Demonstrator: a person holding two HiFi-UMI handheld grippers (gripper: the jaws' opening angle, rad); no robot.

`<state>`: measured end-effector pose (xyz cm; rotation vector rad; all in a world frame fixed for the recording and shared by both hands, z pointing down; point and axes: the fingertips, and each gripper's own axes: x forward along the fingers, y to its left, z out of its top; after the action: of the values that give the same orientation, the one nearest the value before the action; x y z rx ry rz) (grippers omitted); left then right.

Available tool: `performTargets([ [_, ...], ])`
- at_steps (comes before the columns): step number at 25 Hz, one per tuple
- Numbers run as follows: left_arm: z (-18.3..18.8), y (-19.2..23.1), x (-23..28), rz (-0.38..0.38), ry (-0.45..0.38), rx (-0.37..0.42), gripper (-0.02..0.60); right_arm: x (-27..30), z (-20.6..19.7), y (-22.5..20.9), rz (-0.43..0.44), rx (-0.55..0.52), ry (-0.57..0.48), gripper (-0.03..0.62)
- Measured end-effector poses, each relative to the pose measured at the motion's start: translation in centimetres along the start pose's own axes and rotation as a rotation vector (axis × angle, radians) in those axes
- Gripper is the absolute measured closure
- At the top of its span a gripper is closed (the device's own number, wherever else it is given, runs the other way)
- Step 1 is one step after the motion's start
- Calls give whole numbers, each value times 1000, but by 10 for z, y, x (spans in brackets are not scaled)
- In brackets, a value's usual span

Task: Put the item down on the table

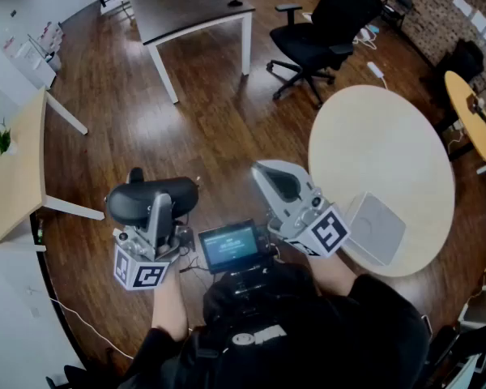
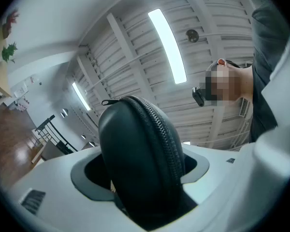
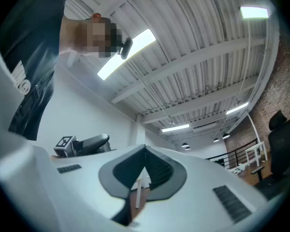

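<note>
My left gripper (image 1: 150, 205) is shut on a black oval zip case (image 1: 151, 198), held up in front of the person's chest. In the left gripper view the black zip case (image 2: 140, 158) stands on edge between the jaws, its zipper running up the middle, and the gripper points at the ceiling. My right gripper (image 1: 277, 183) is shut with nothing between its tips (image 3: 145, 151), and it also points upward. The round beige table (image 1: 381, 164) lies to the right of the right gripper, lower than both grippers.
A flat grey box (image 1: 375, 227) rests on the round table's near edge. A dark desk (image 1: 190, 6) and a black office chair (image 1: 324, 31) stand farther off. A light wooden table (image 1: 16, 168) is at the left. A small screen (image 1: 228, 245) sits at the person's chest.
</note>
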<state>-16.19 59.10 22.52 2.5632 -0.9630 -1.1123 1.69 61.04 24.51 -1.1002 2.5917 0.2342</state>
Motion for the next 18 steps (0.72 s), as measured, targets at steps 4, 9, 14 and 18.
performTargets([
  [4, -1, 5, -1, 1, -5, -5, 239, 2, -2, -2, -3, -8, -3, 592],
  [9, 2, 9, -7, 6, -2, -3, 239, 7, -3, 4, -6, -8, -8, 592],
  [14, -6, 17, -4, 11, 4, -15, 239, 4, -3, 0, -9, -17, -7, 592],
  [18, 2, 37, -16, 4, 23, -29, 241, 22, -12, 13, -18, -34, -2, 592],
])
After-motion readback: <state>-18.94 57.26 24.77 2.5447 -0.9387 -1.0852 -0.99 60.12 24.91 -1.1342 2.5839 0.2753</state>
